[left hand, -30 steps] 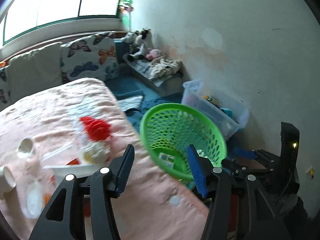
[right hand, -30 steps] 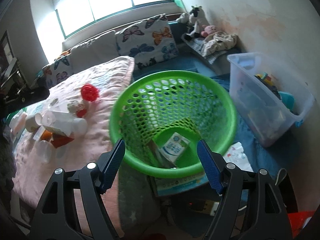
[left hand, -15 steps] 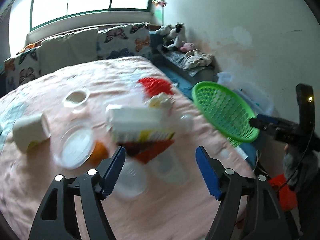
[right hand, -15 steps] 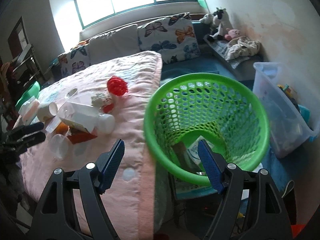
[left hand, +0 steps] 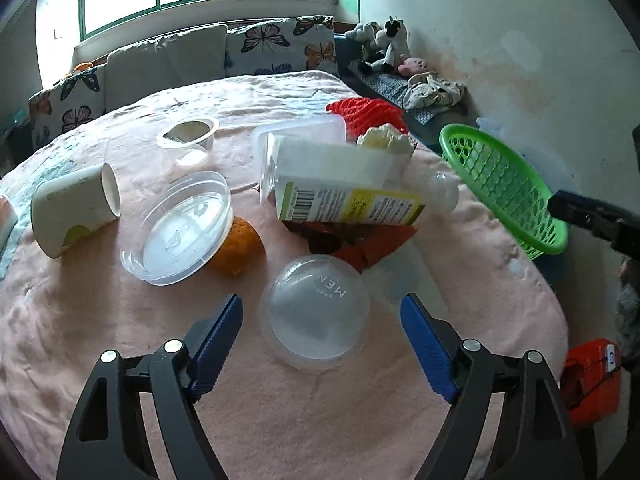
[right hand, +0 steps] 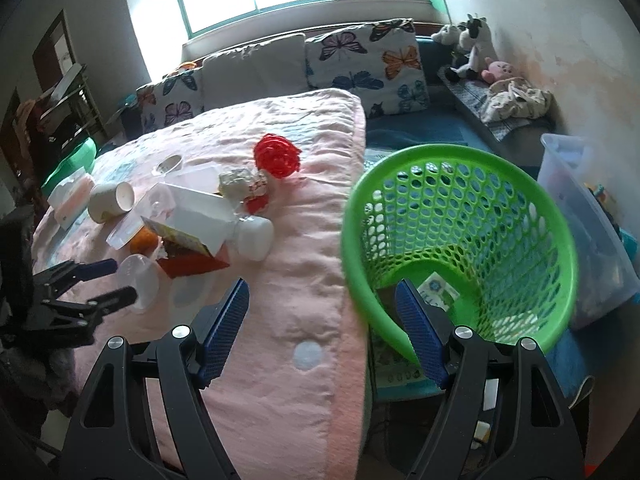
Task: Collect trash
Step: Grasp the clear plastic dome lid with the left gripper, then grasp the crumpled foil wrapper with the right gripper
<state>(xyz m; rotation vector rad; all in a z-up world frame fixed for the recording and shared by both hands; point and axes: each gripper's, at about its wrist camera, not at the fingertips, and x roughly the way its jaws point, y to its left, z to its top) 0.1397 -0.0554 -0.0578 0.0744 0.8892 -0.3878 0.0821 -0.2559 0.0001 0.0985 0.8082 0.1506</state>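
Right, left gripper (left hand: 322, 320) is opening, its jaws either side of a clear dome lid (left hand: 314, 312) and not touching it; the lid lies at the near edge of the trash pile on the pink blanket (left hand: 100, 340). Behind it: carton (left hand: 348, 196), orange (left hand: 238, 248), clear tub (left hand: 180, 228), paper cup (left hand: 74, 208), red net (left hand: 368, 114). Right gripper (right hand: 322, 306) is open and empty, over the blanket's right edge. Green basket (right hand: 460, 248) sits just past that edge, with a small carton (right hand: 438, 290) inside.

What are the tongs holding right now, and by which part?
Nothing. The left tongs are opening around the clear dome lid without touching it; the right tongs hang open and empty beside the green basket.
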